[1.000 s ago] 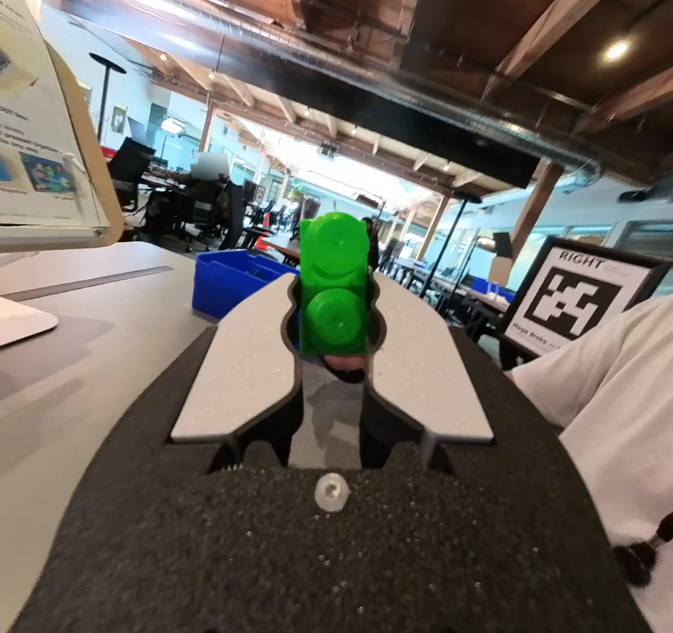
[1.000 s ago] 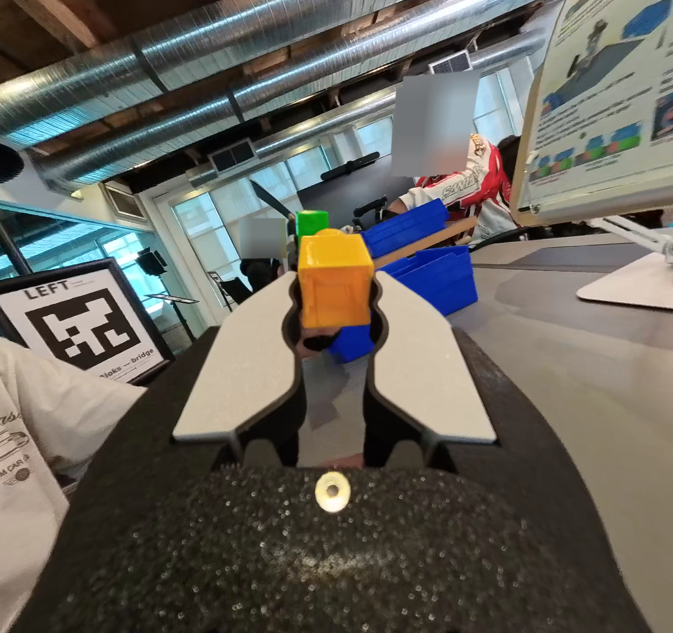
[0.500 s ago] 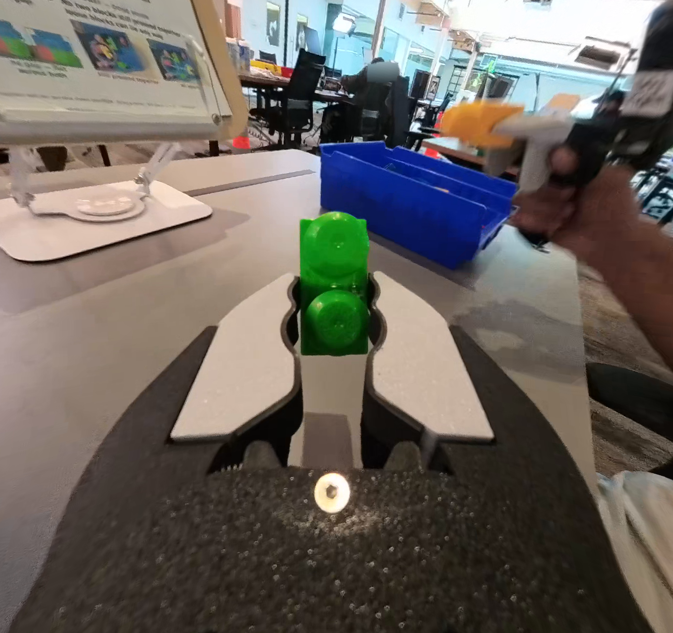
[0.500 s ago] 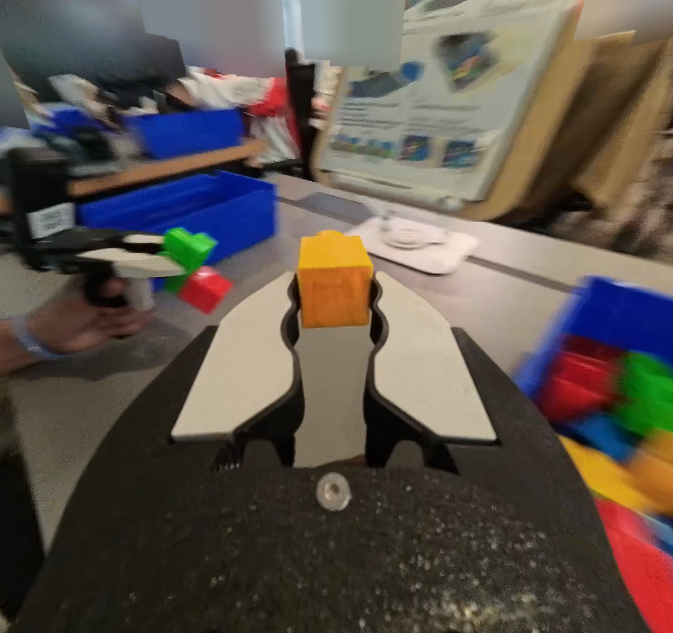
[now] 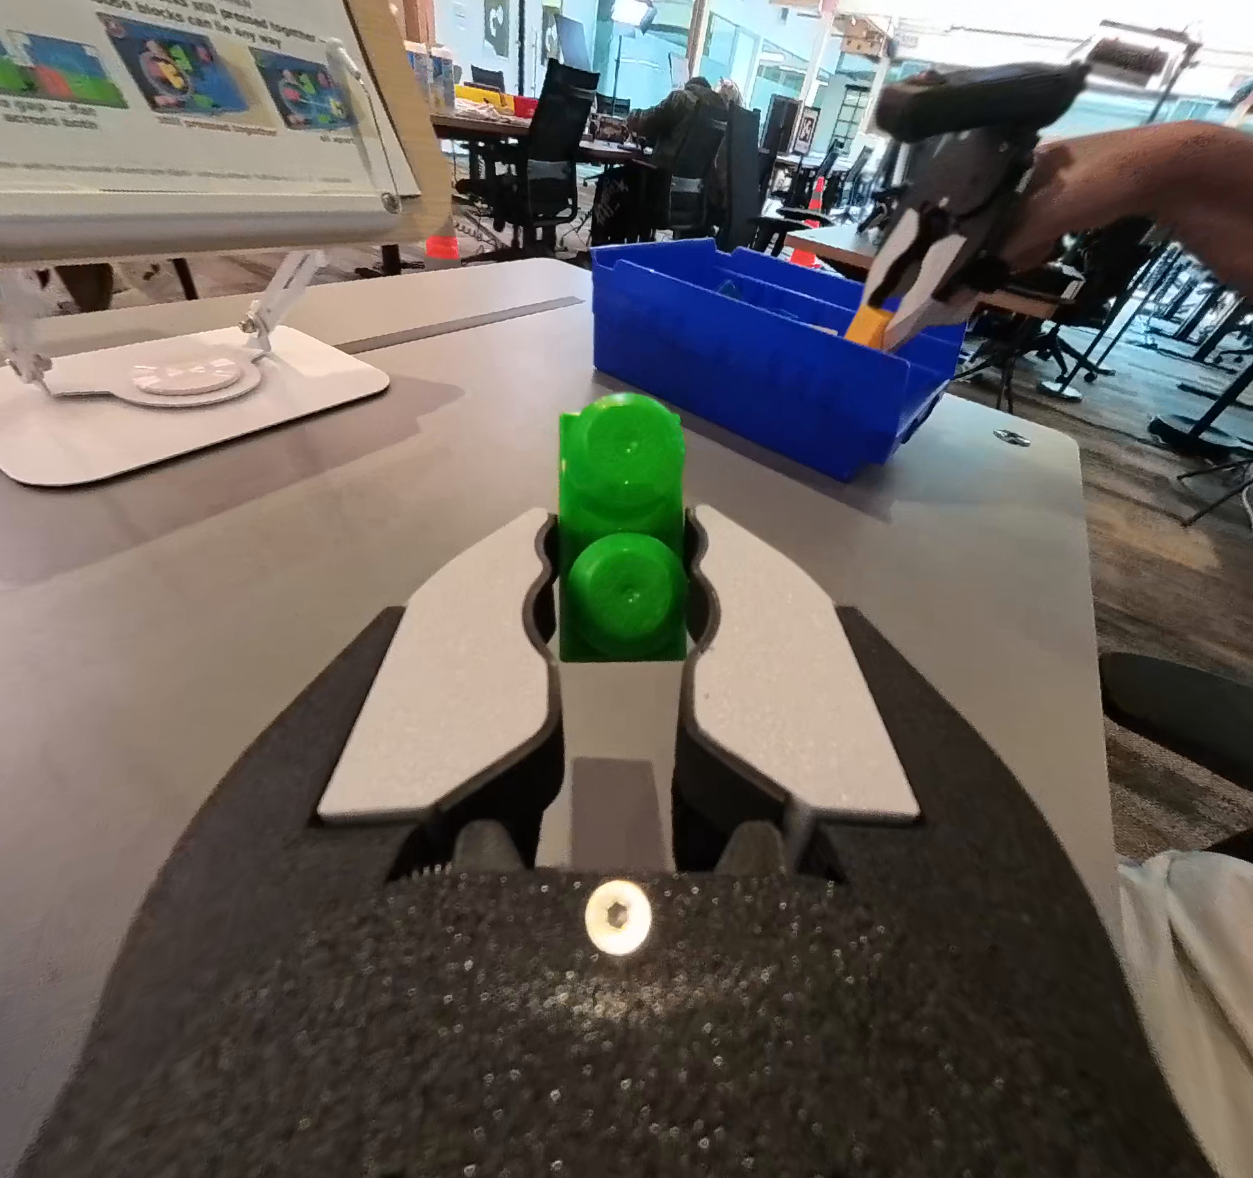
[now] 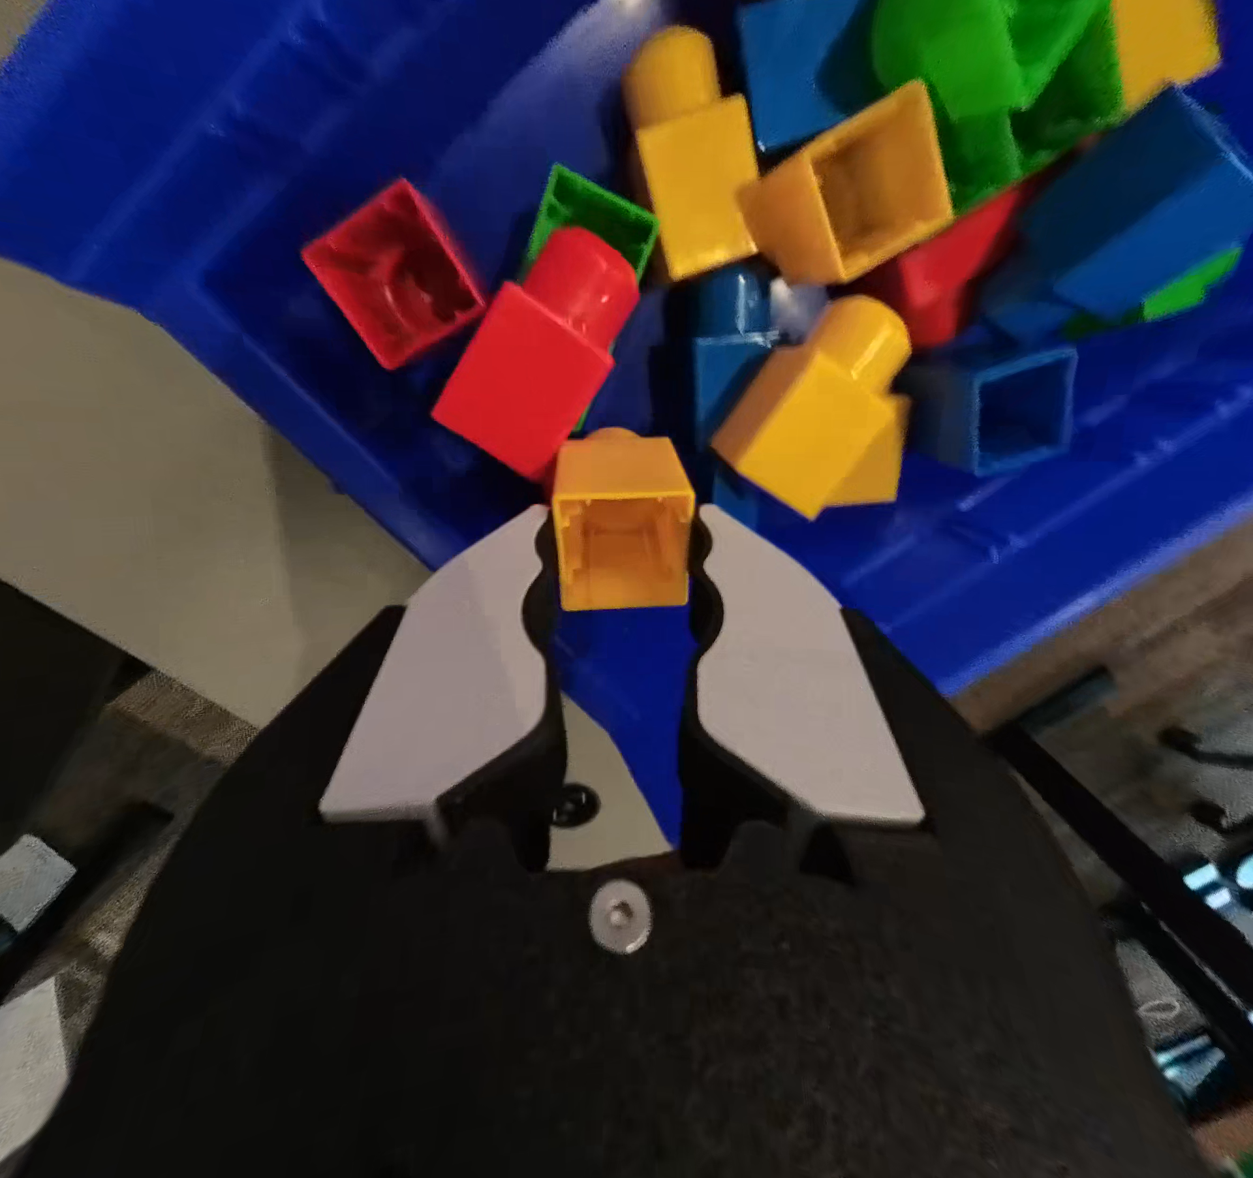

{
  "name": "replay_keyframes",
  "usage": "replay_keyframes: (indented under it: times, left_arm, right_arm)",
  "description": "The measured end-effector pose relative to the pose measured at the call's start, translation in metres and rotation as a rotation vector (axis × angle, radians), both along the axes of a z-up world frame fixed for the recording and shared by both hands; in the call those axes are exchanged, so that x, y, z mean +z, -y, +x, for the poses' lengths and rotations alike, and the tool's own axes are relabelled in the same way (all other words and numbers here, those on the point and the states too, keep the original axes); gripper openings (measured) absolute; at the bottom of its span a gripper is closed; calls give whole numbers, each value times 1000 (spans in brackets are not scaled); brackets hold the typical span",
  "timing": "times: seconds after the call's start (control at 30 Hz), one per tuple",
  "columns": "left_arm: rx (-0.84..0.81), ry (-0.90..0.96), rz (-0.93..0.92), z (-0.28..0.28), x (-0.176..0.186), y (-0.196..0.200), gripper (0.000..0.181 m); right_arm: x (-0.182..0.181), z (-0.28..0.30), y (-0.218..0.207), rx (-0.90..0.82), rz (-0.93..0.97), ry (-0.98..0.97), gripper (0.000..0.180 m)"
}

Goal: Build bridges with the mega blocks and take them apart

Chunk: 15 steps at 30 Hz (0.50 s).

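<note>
Only the right wrist view showed the blue bin's (image 6: 203, 128) loose blocks, slightly blurred, below the right gripper (image 6: 622, 535) clamping a yellow block (image 6: 620, 528); the left gripper (image 5: 620, 576) clamped a green two-stud block (image 5: 620, 535).

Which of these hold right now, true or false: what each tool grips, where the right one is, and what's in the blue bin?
1. The left tool grips a green block. True.
2. The right tool is empty. False: it grips a yellow block.
3. The right tool hangs over the blue bin. True.
4. The bin holds only red blocks. False: red, yellow, blue and green ones lie in it.
5. The green block rests on the table. False: it is held above it.
</note>
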State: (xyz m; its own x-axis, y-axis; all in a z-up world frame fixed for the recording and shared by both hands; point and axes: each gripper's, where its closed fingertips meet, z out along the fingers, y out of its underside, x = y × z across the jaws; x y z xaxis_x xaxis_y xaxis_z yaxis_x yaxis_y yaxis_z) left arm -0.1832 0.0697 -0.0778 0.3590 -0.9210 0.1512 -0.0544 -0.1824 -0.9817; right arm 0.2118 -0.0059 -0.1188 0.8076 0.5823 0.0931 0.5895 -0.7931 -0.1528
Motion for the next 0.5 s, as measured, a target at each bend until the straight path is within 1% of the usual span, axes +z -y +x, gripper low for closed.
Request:
replay_keyframes:
  times: [0.03, 0.13, 0.2, 0.3, 0.5]
  left_arm:
    - [-8, 1, -2, 1, 0, 1, 34]
    - [-15, -4, -24, -1, -4, 2, 34]
    - [-16, 1, -34, -3, -4, 1, 34]
    - [-11, 11, -53, -7, -4, -1, 34]
    - [-17, 6, -60, -6, -6, 0, 34]
  right_arm:
    - [-5, -3, -3, 19, -15, -1, 36]
    - [-20, 3, -10, 26, -76, 73, 36]
    - [-27, 1, -13, 28, -103, 70, 36]
    - [-32, 4, -15, 25, -125, 94, 36]
    - [-39, 6, -10, 8, -163, 80, 36]
